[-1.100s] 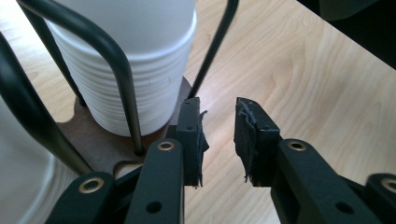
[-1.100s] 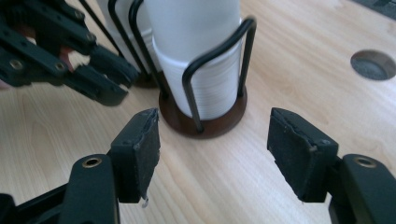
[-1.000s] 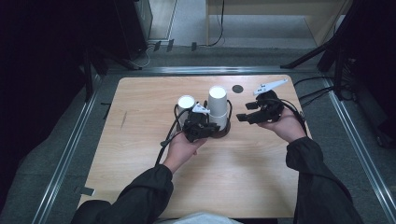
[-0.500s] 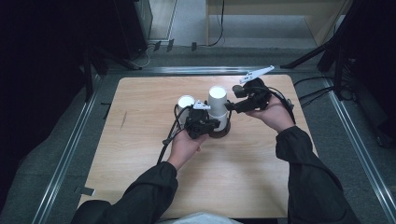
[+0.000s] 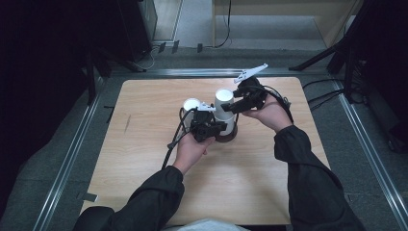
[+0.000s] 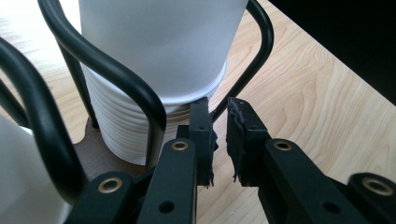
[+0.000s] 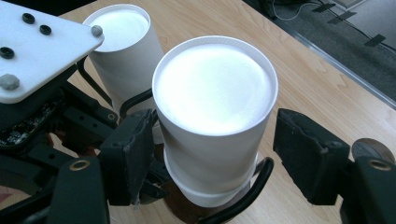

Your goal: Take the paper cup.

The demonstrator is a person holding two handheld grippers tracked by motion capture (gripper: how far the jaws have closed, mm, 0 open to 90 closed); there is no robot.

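While a second ago the right gripper (image 5: 230, 107) hung off to the side, it now straddles the top cup (image 7: 215, 116) of the white stack, jaws just been opening, pads apart from it. Left gripper (image 6: 219, 140) pinches shut beside the wire holder (image 6: 126, 84) on the bench (image 5: 144, 159).

a light wooden table (image 5: 144, 168) with rounded corners (grain running across it) stands on grey floor (image 5: 57, 144). directly on it sits a dark round holder base (image 5: 226, 138) with black wire loops, carrying white cup stacks (image 5: 224, 108).
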